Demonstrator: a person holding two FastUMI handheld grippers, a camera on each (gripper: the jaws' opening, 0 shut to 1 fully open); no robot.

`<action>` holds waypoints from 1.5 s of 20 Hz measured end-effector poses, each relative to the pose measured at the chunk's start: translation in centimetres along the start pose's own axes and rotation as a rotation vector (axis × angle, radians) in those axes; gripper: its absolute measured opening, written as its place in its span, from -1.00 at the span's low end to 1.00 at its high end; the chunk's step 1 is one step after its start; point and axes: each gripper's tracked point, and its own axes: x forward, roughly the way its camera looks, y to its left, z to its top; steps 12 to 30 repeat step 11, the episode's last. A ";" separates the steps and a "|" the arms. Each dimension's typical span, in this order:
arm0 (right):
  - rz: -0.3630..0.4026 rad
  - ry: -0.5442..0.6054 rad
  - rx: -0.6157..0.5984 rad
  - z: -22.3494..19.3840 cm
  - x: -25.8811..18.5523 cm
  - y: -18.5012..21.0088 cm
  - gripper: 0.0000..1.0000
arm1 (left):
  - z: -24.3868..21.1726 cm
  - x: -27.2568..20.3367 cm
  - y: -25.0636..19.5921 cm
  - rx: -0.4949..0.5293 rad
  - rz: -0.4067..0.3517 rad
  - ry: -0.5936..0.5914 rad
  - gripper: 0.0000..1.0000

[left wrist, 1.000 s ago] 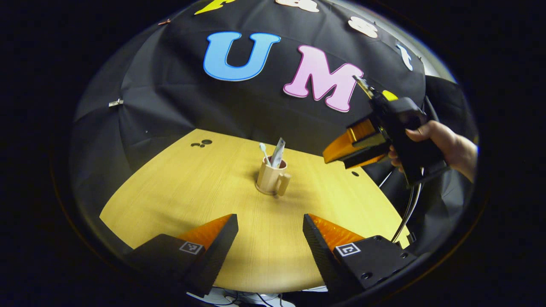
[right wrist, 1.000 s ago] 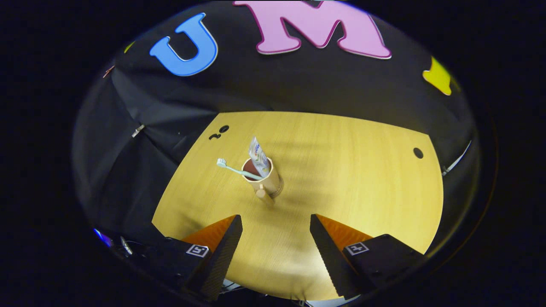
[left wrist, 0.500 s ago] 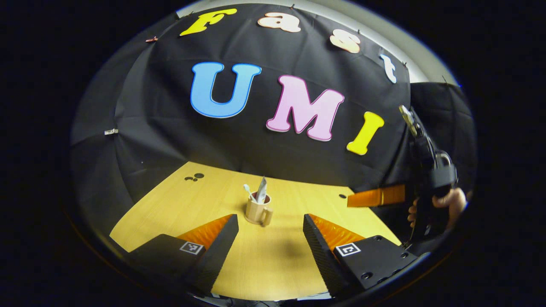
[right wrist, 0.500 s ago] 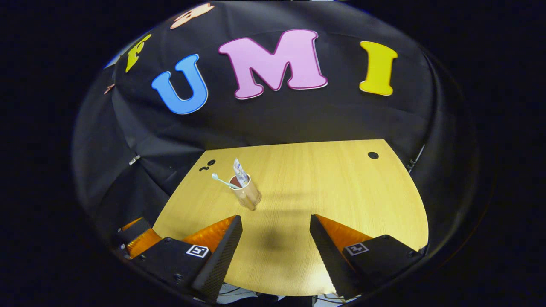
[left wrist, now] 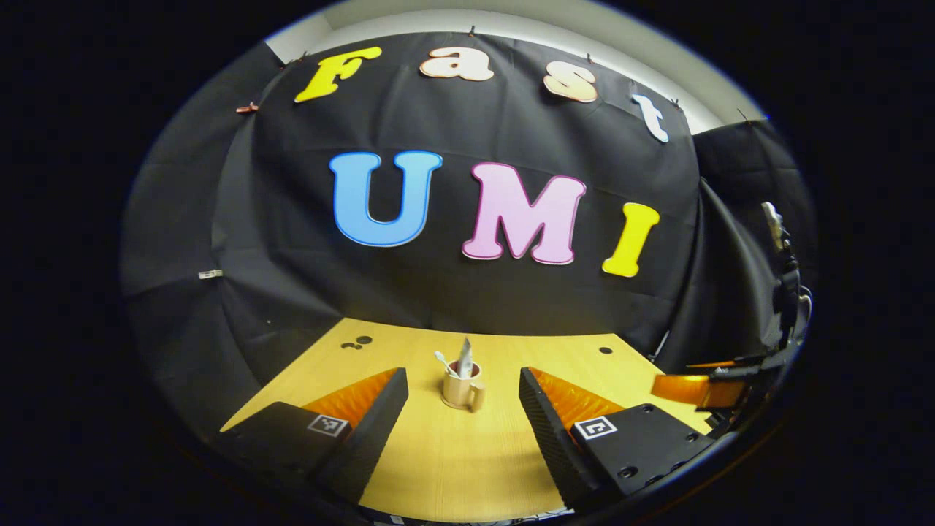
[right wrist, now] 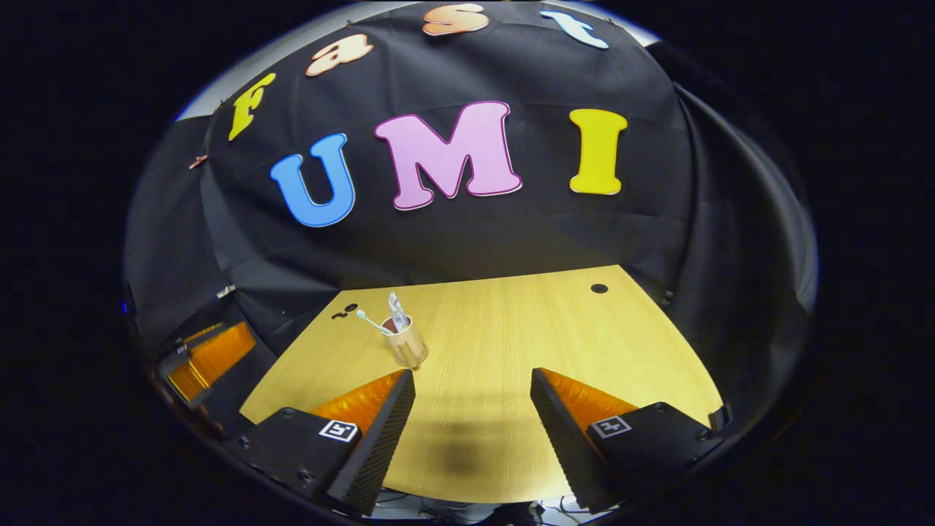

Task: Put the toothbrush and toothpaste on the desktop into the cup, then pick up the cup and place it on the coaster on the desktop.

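Desktop (left wrist: 453, 460) is taking up the lower part of both views, light wood, running back to the black cloth wall (left wrist: 467, 292). The left gripper (left wrist: 462, 398) is sitting near the front edge with its fingers spread wide apart and nothing between them, and the right gripper (right wrist: 471, 398) is doing the same, fingers apart and empty.

The left gripper view is catching the right gripper off at the far right edge (left wrist: 697, 389), low by the table's side. The right gripper view is catching the left gripper at its far left edge (right wrist: 208, 358). Both of those are partly cut off, so I can't tell much from there.

Cup (left wrist: 460, 391) is standing upright in the middle of the desktop, well apart from both grippers, handle pointing toward the near side in the left gripper view. In the right gripper view the cup (right wrist: 406, 343) is sitting left of centre. Toothpaste (left wrist: 465, 357) is sticking up out of it, and the toothbrush (left wrist: 445, 363) is leaning out to the left.

Compared with a second ago, both grippers are pulling back and tilting up, so the cup is looking smaller and farther off and more wall is showing. The cup itself isn't moving.

Coaster is hard to make out; I can't pick out anything definite under the cup.
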 end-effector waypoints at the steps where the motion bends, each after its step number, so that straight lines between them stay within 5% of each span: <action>1: -0.006 -0.008 -0.019 -0.2 -0.1 -0.1 0.97 | -0.4 -0.2 0.0 -0.013 0.023 0.020 0.93; 30: 0.028 0.008 -0.014 -0.9 0.0 0.5 0.96 | -1.5 -0.5 -3.1 -0.004 -0.018 0.028 0.94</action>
